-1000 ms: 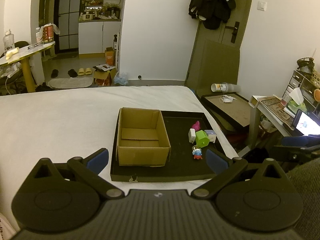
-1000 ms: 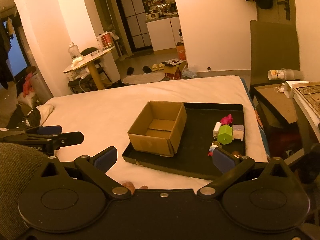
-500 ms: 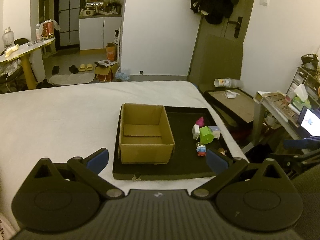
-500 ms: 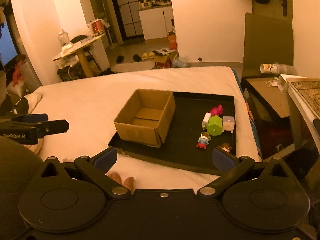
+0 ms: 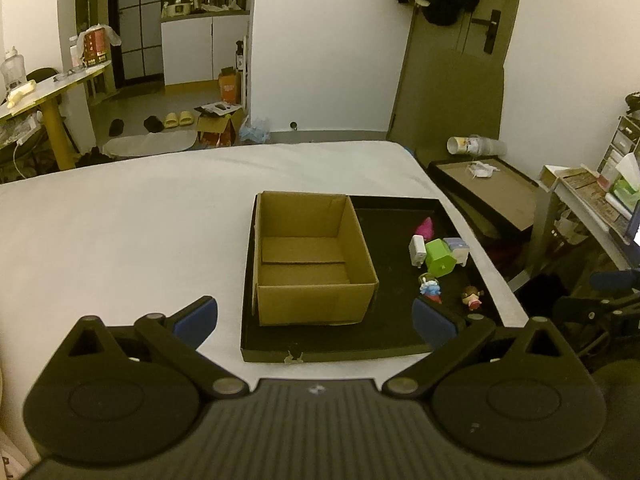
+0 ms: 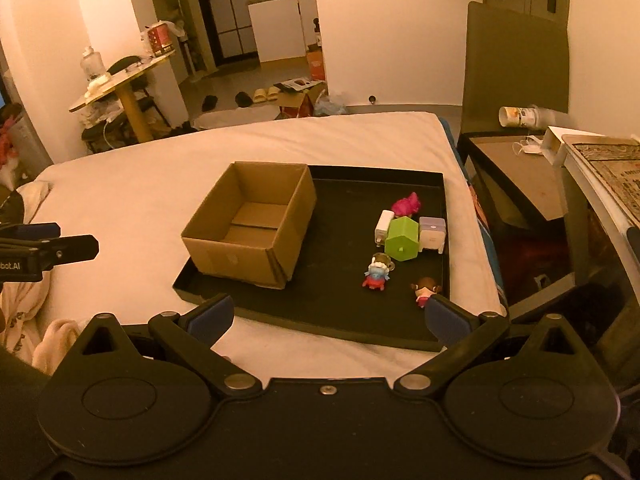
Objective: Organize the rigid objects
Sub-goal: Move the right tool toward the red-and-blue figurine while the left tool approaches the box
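A black tray (image 5: 384,344) (image 6: 332,320) lies on a white bed. An open, empty cardboard box (image 5: 312,256) (image 6: 252,232) stands in its left half. Small toys sit in its right half: a green house (image 5: 439,258) (image 6: 402,239), a white block (image 5: 417,251) (image 6: 384,227), a pink toy (image 5: 425,226) (image 6: 407,204), a pale cube (image 5: 459,249) (image 6: 432,235), a blue-and-red figure (image 5: 430,289) (image 6: 376,276) and a brown-haired figure (image 5: 472,297) (image 6: 424,290). My left gripper (image 5: 314,318) and right gripper (image 6: 328,318) are both open and empty, held short of the tray's near edge.
The bed (image 5: 120,240) stretches left of the tray. A low side table (image 5: 492,192) with a fallen cup (image 5: 470,145) stands right of the bed. A desk (image 5: 592,200) is at far right. A round table (image 6: 120,80) stands at back left.
Both grippers have moved closer to the tray, so box and toys appear larger. The brown-haired figure has come into view. Both grippers stayed open.
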Tool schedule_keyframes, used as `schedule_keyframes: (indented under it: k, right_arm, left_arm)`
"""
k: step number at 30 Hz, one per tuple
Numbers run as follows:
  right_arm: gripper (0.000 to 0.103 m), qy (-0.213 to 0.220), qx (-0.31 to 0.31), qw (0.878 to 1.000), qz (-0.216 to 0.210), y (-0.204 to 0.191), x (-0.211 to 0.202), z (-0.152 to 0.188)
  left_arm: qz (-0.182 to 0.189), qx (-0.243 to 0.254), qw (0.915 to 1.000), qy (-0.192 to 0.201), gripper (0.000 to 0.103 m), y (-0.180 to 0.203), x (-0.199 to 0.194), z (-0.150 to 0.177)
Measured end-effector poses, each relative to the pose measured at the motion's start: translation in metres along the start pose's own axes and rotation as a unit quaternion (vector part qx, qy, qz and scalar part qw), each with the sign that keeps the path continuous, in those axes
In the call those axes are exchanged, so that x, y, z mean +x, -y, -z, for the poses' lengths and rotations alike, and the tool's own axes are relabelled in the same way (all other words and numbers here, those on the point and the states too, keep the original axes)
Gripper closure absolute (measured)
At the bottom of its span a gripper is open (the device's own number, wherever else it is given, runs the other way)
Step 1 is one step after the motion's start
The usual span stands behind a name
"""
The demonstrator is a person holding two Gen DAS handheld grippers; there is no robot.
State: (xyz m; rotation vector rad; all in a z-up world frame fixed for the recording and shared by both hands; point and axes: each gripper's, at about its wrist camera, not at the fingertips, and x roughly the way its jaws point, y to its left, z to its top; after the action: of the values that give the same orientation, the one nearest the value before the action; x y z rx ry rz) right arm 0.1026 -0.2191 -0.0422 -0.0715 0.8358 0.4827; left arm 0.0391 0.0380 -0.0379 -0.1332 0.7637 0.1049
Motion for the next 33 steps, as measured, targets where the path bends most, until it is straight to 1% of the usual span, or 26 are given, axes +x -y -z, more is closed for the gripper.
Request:
schedule_keyframes:
  k: [12,21,33]
  right_arm:
    - [0.0,-0.03,0.0,1.0,0.006,0.008,0.034,-0.007]
    - [0.0,-0.035,0.0,0.999,-0.001,0.011,0.059,-0.014]
    - [0.0,-0.052,0.001,0.999,0.015,0.017,0.096,-0.023]
  left_arm:
    - [-0.007,-0.003,0.9996,-0.026,0.0,-0.006,0.037,-0.006]
    - [-0.02,-0.01,0.9989,-0.041,0.0,-0.015,0.067,-0.014]
    - [-0.026,-0.029,0.9973,-0.063,0.001,-0.032,0.11,-0.016]
